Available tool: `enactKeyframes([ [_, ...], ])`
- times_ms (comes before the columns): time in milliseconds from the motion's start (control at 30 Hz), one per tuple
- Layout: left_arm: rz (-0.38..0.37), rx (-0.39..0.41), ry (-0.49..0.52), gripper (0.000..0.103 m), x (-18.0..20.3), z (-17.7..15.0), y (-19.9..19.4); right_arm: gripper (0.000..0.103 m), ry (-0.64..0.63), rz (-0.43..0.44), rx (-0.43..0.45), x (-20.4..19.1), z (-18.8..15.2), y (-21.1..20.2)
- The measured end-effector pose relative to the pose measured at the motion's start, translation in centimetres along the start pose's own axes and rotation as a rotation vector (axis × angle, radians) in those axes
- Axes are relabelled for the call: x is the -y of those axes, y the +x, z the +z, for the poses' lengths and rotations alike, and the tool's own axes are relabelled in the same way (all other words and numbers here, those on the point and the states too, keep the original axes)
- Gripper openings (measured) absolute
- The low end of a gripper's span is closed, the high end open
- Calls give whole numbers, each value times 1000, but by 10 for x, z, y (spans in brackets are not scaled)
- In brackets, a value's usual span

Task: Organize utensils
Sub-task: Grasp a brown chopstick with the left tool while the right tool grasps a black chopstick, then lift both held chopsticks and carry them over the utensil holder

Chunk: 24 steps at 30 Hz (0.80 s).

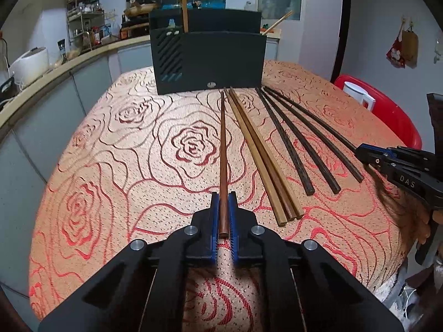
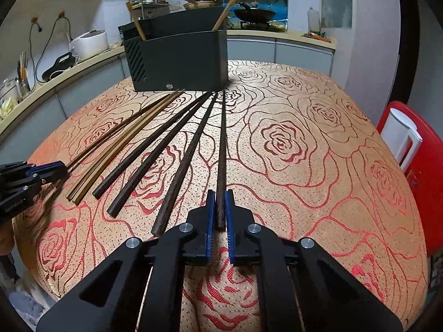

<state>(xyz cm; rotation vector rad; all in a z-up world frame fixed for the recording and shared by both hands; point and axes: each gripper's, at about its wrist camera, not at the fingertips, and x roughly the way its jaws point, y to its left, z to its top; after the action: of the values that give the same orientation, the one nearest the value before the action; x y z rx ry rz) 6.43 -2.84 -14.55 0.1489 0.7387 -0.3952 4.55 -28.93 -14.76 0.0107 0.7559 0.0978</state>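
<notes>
A black utensil holder [image 1: 207, 61] [image 2: 177, 63] stands at the far side of the rose-patterned tablecloth [image 1: 110, 166], with two wooden sticks poking out of it. In the left wrist view my left gripper [image 1: 223, 199] is shut on the near end of a reddish-brown chopstick [image 1: 223, 152] lying on the cloth. Right of it lie light wooden chopsticks [image 1: 260, 155] and dark chopsticks [image 1: 288, 141]. In the right wrist view my right gripper [image 2: 220, 196] is shut on the near end of a dark chopstick [image 2: 222, 152]. More dark chopsticks [image 2: 155, 149] and light ones [image 2: 116, 144] lie to its left.
A red stool [image 1: 387, 113] [image 2: 420, 171] with a white jug stands beyond the table's right edge. A kitchen counter [image 1: 55, 69] with a rice cooker and racks curves behind on the left. The other gripper shows at each view's side edge.
</notes>
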Motion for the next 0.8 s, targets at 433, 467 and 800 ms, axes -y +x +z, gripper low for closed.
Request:
enactKeyframes([
  [433,77,140,25,6,-18,39,-54,8,54,27,151,15,33,-60],
  [467,79,149,26,6,-20,43,-58,8,56,27,162,17,37,-64],
  [800,77,249,35,6,-40,94,-94,8,40,50,279,22,90,-99],
])
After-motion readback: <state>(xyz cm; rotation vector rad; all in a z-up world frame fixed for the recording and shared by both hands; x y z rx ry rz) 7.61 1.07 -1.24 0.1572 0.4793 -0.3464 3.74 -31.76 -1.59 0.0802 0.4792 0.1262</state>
